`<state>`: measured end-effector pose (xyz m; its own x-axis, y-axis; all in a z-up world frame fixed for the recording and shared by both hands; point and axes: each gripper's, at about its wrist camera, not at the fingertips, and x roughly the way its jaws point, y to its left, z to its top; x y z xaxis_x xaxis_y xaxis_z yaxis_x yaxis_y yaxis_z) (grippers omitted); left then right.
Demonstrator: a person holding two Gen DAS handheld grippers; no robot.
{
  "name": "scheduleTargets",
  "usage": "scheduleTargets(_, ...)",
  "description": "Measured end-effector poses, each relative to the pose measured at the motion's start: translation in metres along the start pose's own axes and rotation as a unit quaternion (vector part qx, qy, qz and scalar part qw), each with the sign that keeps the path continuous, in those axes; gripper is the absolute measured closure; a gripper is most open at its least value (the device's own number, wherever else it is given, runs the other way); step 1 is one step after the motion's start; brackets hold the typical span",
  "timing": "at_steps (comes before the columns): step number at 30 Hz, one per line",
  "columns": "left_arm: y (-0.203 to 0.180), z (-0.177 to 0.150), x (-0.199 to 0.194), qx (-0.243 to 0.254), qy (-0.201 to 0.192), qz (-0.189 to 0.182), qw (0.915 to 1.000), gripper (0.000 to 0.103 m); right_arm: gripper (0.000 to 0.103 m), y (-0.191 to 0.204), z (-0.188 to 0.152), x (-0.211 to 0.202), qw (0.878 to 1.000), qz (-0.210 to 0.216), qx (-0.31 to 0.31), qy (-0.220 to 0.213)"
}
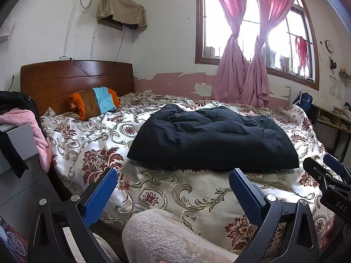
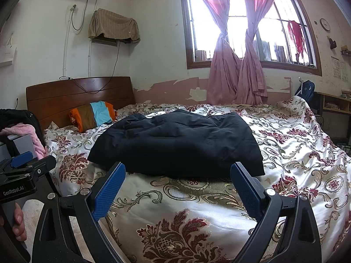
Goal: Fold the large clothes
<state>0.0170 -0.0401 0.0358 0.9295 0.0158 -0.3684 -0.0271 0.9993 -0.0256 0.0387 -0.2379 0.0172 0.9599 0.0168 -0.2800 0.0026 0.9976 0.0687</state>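
The dark navy garment (image 1: 212, 135) lies in a rumpled, roughly rectangular bundle on the floral quilt (image 1: 153, 192) of the bed, its long axis running left to right across the middle of both frames, with the near edge sagging toward the cameras and the far edge bunched higher. In the right wrist view the same garment (image 2: 175, 144) sits at centre frame, its lower corners spread just above the fingertips. The left claw (image 1: 173, 182) hangs with its 2 blue-padded fingers wide apart and nothing between them; the garment is beyond and just above its tips, not touching. The right claw (image 2: 177, 175) is likewise spread wide and holds nothing, the garment's near edge lying just past its tips. A striped orange, brown and blue pillow (image 1: 94, 103) rests by the wooden headboard (image 1: 76, 76) at left of frame. Pink curtains (image 1: 245, 65) hang knotted at upper right.
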Motion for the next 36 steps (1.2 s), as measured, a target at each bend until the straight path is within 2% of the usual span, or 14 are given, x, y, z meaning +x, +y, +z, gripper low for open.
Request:
scheduleTargets(26,0.0003,-0.0005,0.0001,-0.001,0.0,0.0,1.0,0.001,0.009,0.0025,-0.0006,-0.0004,1.0,-0.001,0.001,0.002)
scheduleTargets(36,-0.0017,0.0019,0.0018,-0.005,0.012,0.002,0.9999,0.001,0.009,0.0034,-0.0009,-0.0008,1.0,-0.001,0.002,0.002)
